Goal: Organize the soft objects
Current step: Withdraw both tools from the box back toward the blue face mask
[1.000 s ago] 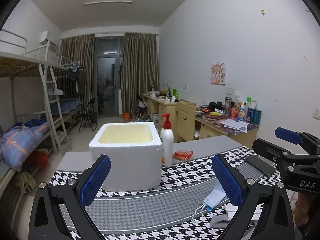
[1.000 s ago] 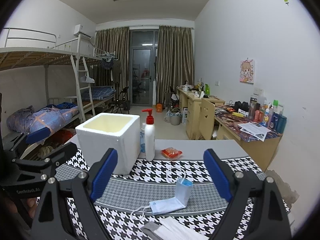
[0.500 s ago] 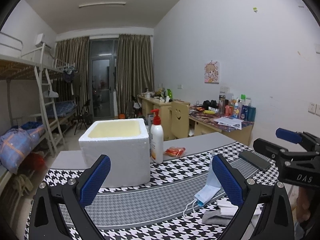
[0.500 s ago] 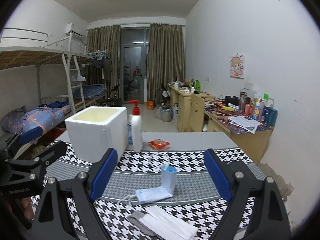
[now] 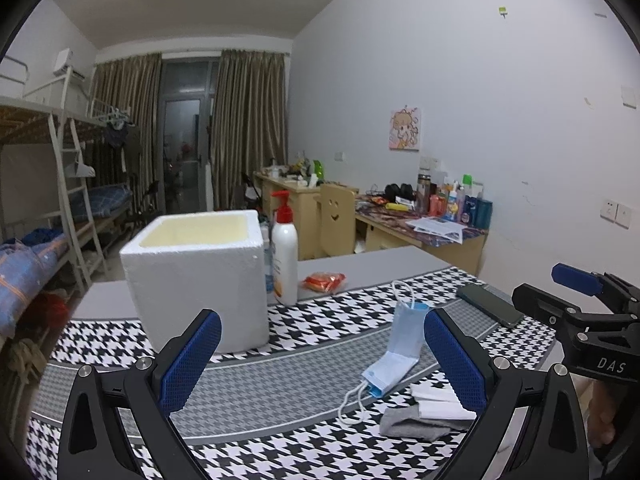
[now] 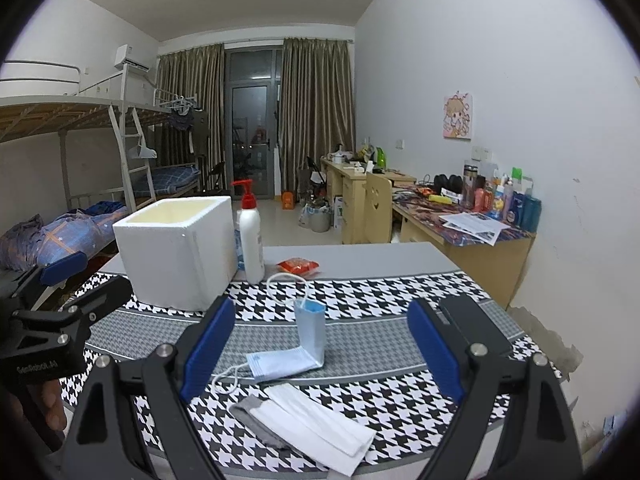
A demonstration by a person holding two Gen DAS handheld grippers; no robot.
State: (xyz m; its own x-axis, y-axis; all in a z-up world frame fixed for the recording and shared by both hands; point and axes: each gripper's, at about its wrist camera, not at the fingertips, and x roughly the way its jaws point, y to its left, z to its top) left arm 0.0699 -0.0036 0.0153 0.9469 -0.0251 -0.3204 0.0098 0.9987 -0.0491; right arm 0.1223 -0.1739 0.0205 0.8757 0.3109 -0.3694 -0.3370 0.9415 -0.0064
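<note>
A light-blue face mask (image 5: 400,344) (image 6: 308,344) lies bent on the houndstooth tablecloth (image 5: 328,320) (image 6: 400,292), one half standing upright. Beside it, nearer me, a folded white mask (image 5: 436,400) (image 6: 316,424) rests on a grey cloth (image 5: 412,426) (image 6: 256,420). A white foam box (image 5: 196,280) (image 6: 176,256) stands open-topped at the back left. My left gripper (image 5: 322,360) (image 6: 86,280) hovers open and empty in front of the box. My right gripper (image 6: 320,344) (image 5: 560,292) is open and empty, above the masks.
A white pump bottle with a red top (image 5: 285,256) (image 6: 251,240) stands right of the box, with a red packet (image 5: 325,281) (image 6: 298,266) beside it. A dark phone (image 5: 490,310) (image 6: 474,322) lies at the right. Bunk beds and cluttered desks fill the room behind.
Both views have shifted so the masks and grey cloth sit higher and show more fully. Nothing on the table has moved. Both grippers stay open.
</note>
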